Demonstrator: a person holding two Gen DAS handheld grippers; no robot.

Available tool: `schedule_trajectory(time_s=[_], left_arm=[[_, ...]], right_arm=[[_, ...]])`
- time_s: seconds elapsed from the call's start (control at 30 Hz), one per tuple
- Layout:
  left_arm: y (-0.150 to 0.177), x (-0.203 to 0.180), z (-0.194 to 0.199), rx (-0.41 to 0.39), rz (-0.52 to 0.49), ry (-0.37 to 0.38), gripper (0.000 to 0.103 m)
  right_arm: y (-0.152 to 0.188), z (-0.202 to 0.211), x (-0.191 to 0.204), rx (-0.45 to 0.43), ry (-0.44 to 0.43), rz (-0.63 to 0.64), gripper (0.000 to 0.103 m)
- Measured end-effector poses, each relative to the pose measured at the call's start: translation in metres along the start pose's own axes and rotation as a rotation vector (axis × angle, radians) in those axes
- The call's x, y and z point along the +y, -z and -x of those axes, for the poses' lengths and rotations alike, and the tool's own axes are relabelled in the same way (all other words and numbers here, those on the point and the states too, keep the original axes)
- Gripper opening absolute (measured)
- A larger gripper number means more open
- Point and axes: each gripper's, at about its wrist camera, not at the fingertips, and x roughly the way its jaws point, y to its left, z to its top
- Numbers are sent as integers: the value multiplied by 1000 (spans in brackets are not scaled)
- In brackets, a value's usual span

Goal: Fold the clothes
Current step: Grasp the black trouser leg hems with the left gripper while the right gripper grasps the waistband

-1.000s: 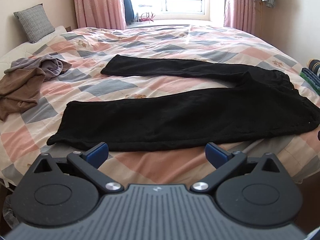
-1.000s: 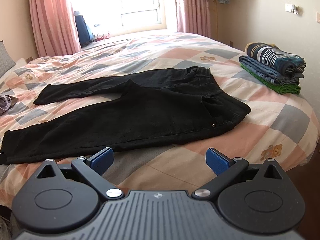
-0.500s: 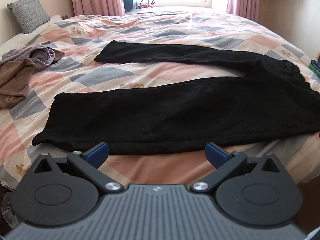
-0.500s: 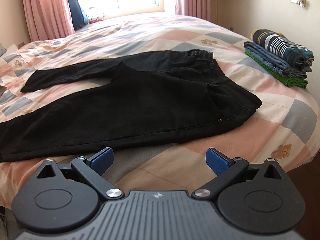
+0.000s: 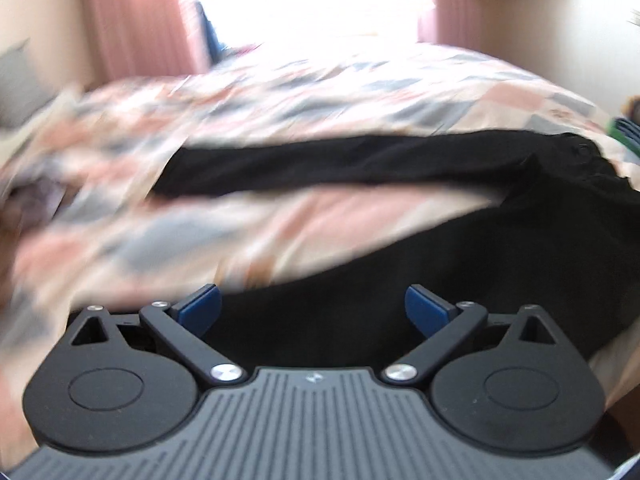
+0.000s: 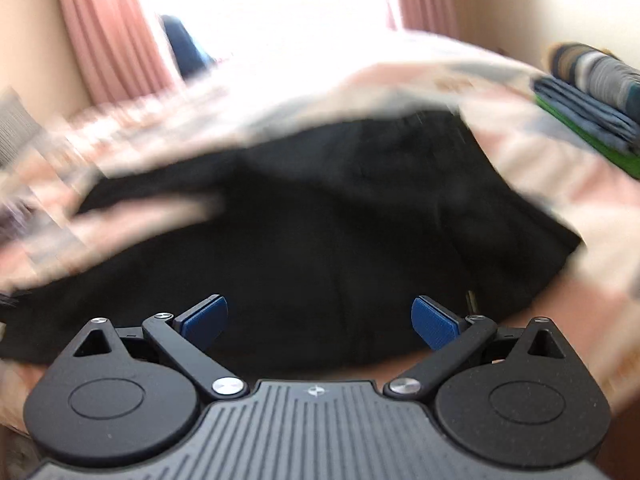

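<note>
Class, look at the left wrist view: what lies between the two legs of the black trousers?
Only bare patchwork quilt shows between the legs of the black trousers; nothing lies on that strip, though the left wrist view is blurred.

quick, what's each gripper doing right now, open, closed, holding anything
Left gripper: jaws wide but closing, empty, over the black trousers.
Right gripper: open, empty, also over the trousers.

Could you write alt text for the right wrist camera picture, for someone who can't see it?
Blurred view past an open claw with blue pads, close above black trousers spread on a patchwork bedspread. Folded clothes are stacked at right; pink curtains frame a bright window.
</note>
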Motion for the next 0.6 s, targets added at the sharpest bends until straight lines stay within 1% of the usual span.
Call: schedule_trajectory(time_s=[0.1, 0.13, 0.17, 0.2, 0.23, 0.27, 0.33, 0.43, 0.53, 0.57, 0.6], left_arm=[[-33, 0, -38, -69, -158, 111, 94], [-45, 1, -54, -83, -203, 143, 90], [-57, 3, -73, -83, -236, 177, 87], [-70, 6, -92, -77, -263, 213, 81], [-85, 10, -115, -59, -275, 252, 76], [-98, 14, -137, -47, -279, 277, 74], [-124, 23, -183, -34, -275, 313, 74], [-156, 38, -248, -12, -254, 332, 72], [-174, 48, -306, 23, -278, 313, 71], [-175, 49, -321, 36, -308, 302, 64], [-177, 51, -335, 49, -338, 290, 61]], right_arm=[[-36, -21, -23, -3, -108, 49, 101], [-48, -29, -30, -4, -145, 65, 100], [-61, -37, -37, 3, -175, 87, 94], [-76, -53, -38, 43, -177, 132, 90], [-90, -67, -37, 56, -192, 176, 82], [-105, -81, -36, 69, -208, 221, 79], [-135, -112, -35, 85, -243, 285, 79], [-181, -161, -31, 97, -298, 353, 79], [-217, -213, -28, 102, -318, 381, 79], [-226, -231, -27, 107, -319, 392, 79], [-234, -248, -25, 113, -318, 405, 79]])
